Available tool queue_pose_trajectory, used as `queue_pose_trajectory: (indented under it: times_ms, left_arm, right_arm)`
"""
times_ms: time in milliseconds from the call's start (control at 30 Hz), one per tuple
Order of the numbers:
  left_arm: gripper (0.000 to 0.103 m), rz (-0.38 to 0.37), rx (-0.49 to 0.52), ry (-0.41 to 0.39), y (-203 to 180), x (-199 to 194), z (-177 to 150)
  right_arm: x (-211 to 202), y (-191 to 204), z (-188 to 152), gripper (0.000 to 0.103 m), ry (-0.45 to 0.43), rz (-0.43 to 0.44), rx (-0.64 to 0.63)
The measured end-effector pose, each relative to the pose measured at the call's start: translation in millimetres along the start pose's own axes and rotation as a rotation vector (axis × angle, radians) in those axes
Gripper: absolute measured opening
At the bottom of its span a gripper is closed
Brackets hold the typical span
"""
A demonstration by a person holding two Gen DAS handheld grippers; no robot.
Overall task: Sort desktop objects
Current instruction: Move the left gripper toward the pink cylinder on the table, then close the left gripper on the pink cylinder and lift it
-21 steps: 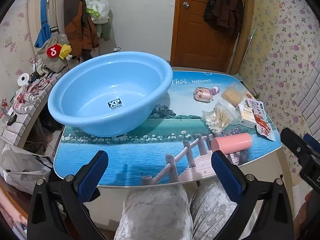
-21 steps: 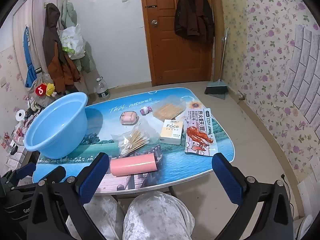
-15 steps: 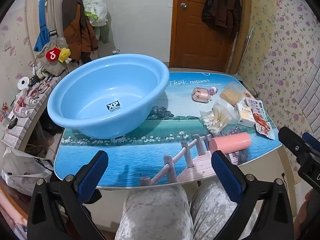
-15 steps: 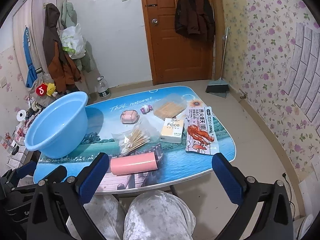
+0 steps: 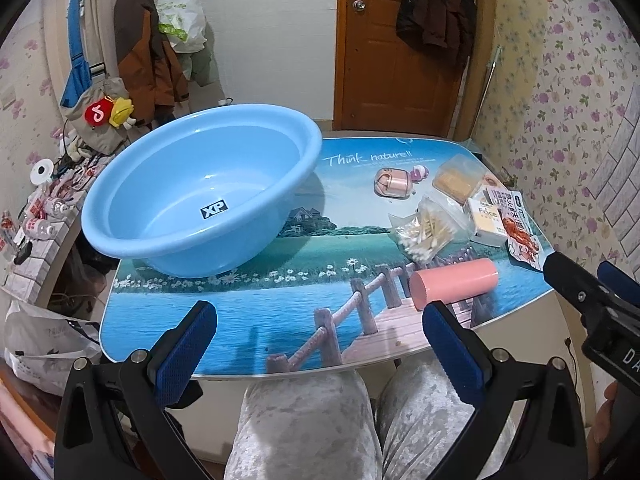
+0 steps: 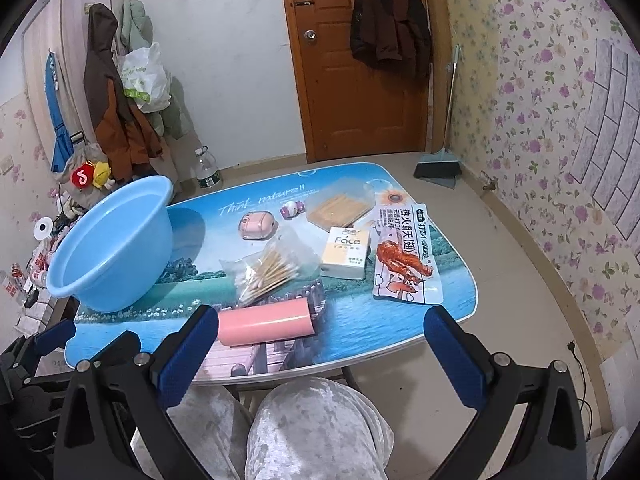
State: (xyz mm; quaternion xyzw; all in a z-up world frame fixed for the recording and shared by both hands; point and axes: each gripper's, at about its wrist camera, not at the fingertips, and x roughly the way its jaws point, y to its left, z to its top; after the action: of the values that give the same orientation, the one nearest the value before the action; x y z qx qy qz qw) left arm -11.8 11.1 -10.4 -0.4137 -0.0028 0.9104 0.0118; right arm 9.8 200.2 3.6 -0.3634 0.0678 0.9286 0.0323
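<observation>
Blue and empty, the basin (image 5: 192, 200) shows I've sorted nothing yet: pink roll (image 6: 266, 322), cotton swab bag (image 6: 266, 270), Face box (image 6: 346, 252), snack packet (image 6: 404, 256) and earbud case (image 6: 258, 226) lie on the table (image 5: 248, 320), while my left gripper (image 5: 320, 344) and right gripper (image 6: 320, 344) hang wide and unloaded.

glossy plastic basin (image 5: 208, 184), glossy printed tabletop (image 5: 280, 312).

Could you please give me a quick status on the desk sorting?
Left gripper and right gripper open, empty. Blue basin empty; pink roll nearest on table. Nothing blocking.
</observation>
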Motion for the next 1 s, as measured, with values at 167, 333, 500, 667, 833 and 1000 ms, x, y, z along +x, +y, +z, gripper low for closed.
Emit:
queue_pose_trajectory:
  times_ms: [167,333,500,667,833,1000]
  left_arm:
    - [0.103,-0.010,0.017,0.005,-8.1,4.8,-1.0]
    - [0.103,-0.020,0.031,0.020,-15.4,12.4,-1.8]
    - [0.103,-0.040,0.045,0.042,-27.5,23.0,-5.0]
    - [0.103,-0.052,0.057,0.078,-42.1,39.3,-8.2]
    - [0.103,-0.075,0.047,0.106,-59.9,56.1,-7.3]
    - [0.103,-0.104,0.056,0.136,-82.6,68.7,-5.8]
  right_arm:
    - [6.5,-7.8,-0.8,0.103,0.005,-0.007,0.014]
    - [12.0,-17.3,0.4,0.103,-0.001,-0.013,0.029]
    - [17.4,-32.1,2.4,0.103,-0.002,-0.030,0.057]
    - [25.2,-46.1,4.5,0.103,0.002,-0.044,0.079]
    - [29.2,-62.3,8.7,0.103,-0.001,-0.068,0.099]
    - [34.4,-79.3,12.7,0.103,-0.001,-0.086,0.119]
